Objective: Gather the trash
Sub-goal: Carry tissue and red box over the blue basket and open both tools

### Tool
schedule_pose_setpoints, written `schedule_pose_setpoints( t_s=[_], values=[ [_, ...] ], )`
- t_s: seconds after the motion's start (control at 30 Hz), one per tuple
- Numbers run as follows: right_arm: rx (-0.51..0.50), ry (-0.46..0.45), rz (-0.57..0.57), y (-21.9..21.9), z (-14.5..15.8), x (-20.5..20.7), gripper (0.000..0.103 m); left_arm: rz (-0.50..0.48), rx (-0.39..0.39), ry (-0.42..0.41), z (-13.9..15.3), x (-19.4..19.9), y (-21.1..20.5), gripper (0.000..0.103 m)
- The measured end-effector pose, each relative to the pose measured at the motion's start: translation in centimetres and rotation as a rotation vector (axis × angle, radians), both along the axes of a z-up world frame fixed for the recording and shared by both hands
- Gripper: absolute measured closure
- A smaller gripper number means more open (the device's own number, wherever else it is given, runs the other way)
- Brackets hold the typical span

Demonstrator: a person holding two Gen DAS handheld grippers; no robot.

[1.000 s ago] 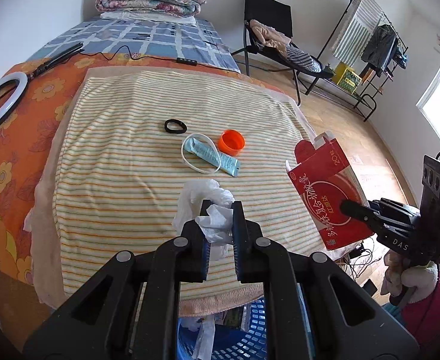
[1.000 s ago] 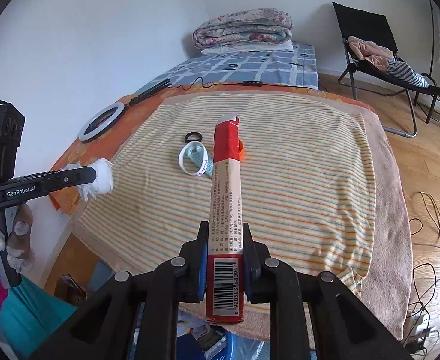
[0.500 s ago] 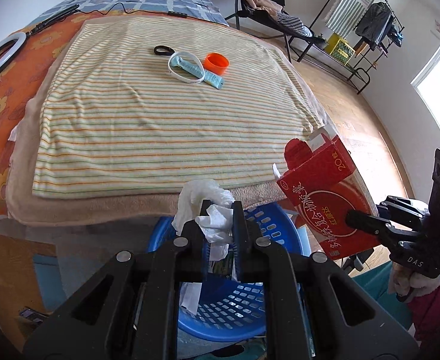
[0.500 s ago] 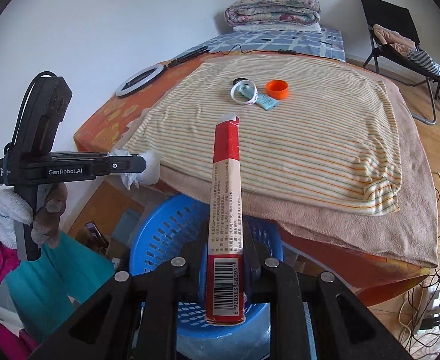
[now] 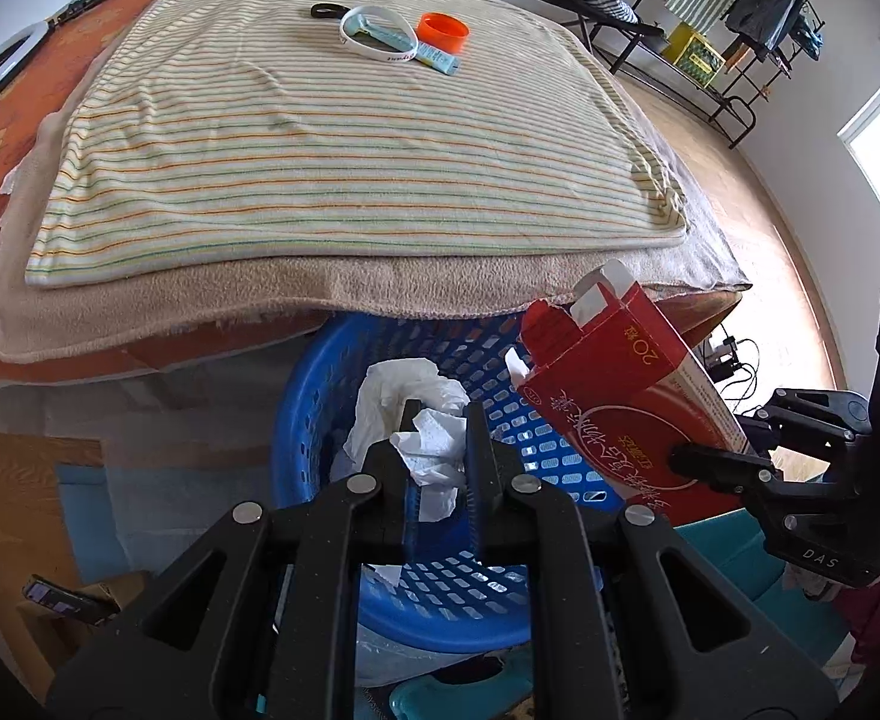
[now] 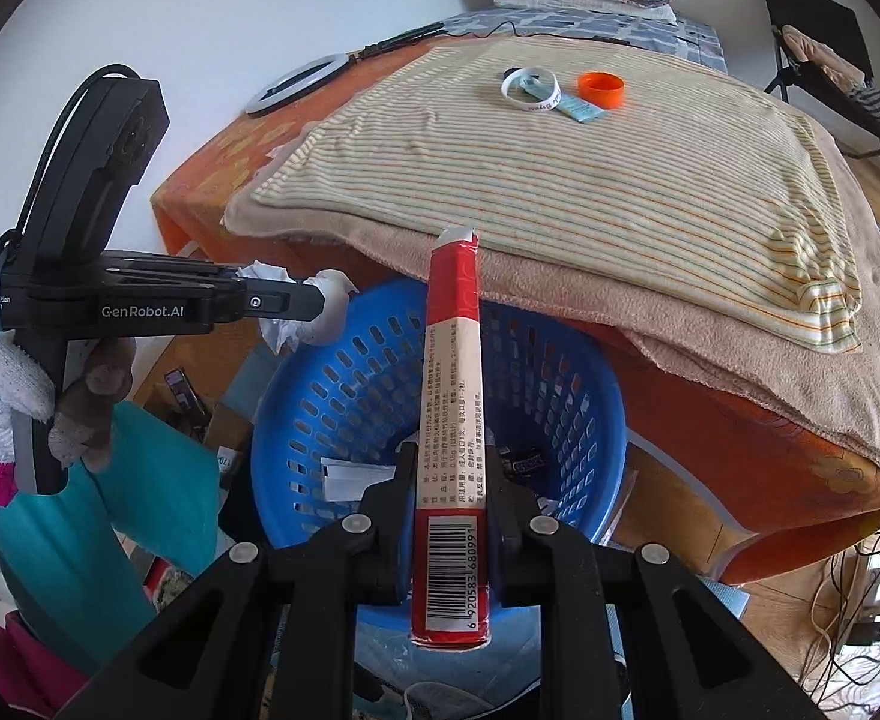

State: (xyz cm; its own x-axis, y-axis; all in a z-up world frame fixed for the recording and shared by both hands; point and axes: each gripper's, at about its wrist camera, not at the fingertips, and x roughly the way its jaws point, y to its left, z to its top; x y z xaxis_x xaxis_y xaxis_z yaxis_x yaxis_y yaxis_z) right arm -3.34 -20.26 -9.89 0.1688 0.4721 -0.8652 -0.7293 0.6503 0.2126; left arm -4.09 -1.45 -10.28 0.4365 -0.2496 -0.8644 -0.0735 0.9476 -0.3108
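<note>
My left gripper (image 5: 440, 420) is shut on a crumpled white tissue (image 5: 416, 420) and hangs over the blue plastic basket (image 5: 314, 372) below the bed's edge. My right gripper (image 6: 449, 462) is shut on a flat red carton (image 6: 452, 396), held edge-up above the same basket (image 6: 584, 396). The left wrist view shows that carton (image 5: 620, 396) at the basket's right rim, with the right gripper (image 5: 716, 462) clamped on it. In the right wrist view the left gripper (image 6: 314, 300) and its tissue (image 6: 302, 312) are at the basket's left rim. Paper scraps (image 6: 350, 477) lie inside the basket.
On the striped blanket (image 5: 332, 138) rest an orange cap (image 5: 443, 30), a white band (image 5: 377, 42), a teal tube (image 5: 434, 57) and a black ring (image 5: 323, 11). A folding chair (image 6: 824, 60) and cables on the wood floor (image 6: 860, 588) are to the right. A gloved hand (image 6: 50, 414) grips the left handle.
Both grippers have dropped from above the blanket to over the blue basket below the bed edge, still holding the tissue and the carton.
</note>
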Motion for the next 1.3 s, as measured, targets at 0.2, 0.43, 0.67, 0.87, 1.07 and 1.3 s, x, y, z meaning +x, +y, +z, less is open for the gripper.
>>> schedule_pose_setpoints(
  t_s=[0.2,0.43,0.67,0.87,1.07,1.3],
  values=[
    [-0.038,0.018,0.003,0.5,-1.0,0.2,0.086,-0.016,0.022,0.048,-2.0,-0.1,-0.7,0.093],
    [-0.069,0.031,-0.007,0.6,-1.7,0.5,0.086,-0.042,0.044,0.089,-3.5,-0.1,-1.7,0.092],
    [-0.07,0.041,-0.021,0.4,-2.0,0.8,0.082,-0.058,0.079,0.104,-4.1,0.1,-2.4,0.092],
    [-0.065,0.047,-0.028,0.4,-2.1,0.9,0.056,-0.053,0.085,0.125,-4.4,0.3,-2.5,0.074],
    [-0.081,0.037,-0.034,0.5,-2.2,0.9,0.042,-0.035,0.098,0.114,-4.2,0.3,-2.3,0.048],
    [-0.112,0.018,-0.074,0.4,-2.1,1.2,0.017,-0.02,0.09,0.117,-4.2,0.4,-1.7,0.048]
  ],
)
